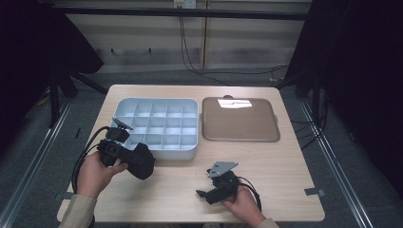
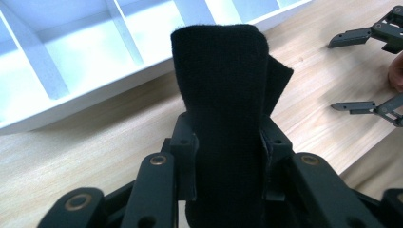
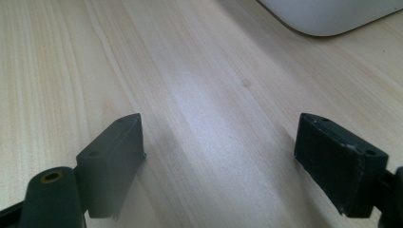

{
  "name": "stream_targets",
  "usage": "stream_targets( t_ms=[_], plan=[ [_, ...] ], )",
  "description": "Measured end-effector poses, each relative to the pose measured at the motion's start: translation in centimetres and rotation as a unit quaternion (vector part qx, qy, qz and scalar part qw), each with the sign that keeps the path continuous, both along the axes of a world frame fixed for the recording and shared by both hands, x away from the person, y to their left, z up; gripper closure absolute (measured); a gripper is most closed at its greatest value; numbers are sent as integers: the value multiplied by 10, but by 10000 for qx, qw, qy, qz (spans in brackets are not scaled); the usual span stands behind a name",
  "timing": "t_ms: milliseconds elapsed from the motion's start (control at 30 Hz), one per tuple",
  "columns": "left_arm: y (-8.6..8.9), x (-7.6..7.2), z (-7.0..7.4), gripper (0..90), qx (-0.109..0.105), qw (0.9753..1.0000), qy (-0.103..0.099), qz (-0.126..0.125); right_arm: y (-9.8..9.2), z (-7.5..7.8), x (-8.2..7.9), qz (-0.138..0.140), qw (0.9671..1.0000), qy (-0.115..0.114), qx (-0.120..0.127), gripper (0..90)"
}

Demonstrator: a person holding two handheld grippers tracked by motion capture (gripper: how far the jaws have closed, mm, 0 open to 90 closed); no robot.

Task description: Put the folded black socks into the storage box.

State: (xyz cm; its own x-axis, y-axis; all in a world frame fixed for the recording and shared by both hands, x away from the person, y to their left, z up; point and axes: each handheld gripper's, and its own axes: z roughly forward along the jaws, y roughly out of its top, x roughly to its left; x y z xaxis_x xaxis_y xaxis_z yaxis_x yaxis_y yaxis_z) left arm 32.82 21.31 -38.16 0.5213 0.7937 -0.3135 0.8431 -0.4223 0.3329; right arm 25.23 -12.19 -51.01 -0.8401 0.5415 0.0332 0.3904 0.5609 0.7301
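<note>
Holding: the left gripper (image 1: 124, 153) has its jaws closed on a folded piece of black fleecy cloth (image 1: 140, 160), clamped from both sides.
Cloth position: the black cloth sits between the jaws, held above the pale wooden table (image 1: 285, 166), just in front of the near wall of the white plastic compartment tray (image 1: 157, 124).
Cloth in the left gripper view: the cloth (image 2: 223, 95) stands upright out of the jaws, with a second fold showing at its right edge.
Left hand: a person's hand (image 1: 95, 173) grips the left gripper from below, a beige sleeve at the wrist.
Right gripper: the right gripper (image 1: 208, 194) rests low near the front edge of the table, jaws spread wide with nothing between them; in the right gripper view (image 3: 218, 161) bare wood shows between the two black pads.
Right gripper seen from the left: its parted jaws (image 2: 361, 71) lie well apart from the cloth.
Tray: many square compartments, standing at the table's left middle.
Neighbour: a flat brown square lid with rounded corners (image 1: 240, 119) lies just beside the tray, on its right.
</note>
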Motion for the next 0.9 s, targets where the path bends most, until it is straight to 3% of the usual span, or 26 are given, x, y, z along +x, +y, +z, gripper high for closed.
stream_targets(
  t_ms=[633, 900],
  plan=[
    [3, 9, 25, 671, 200, 9998, -21, 7, 1, 0, 0, -64, 10000, -5, -11, 155],
    [4, 16, 33, 671, 244, 9997, 62, 18, 1, 0, 0, -77, 10000, -20, -15, 154]
  ],
)
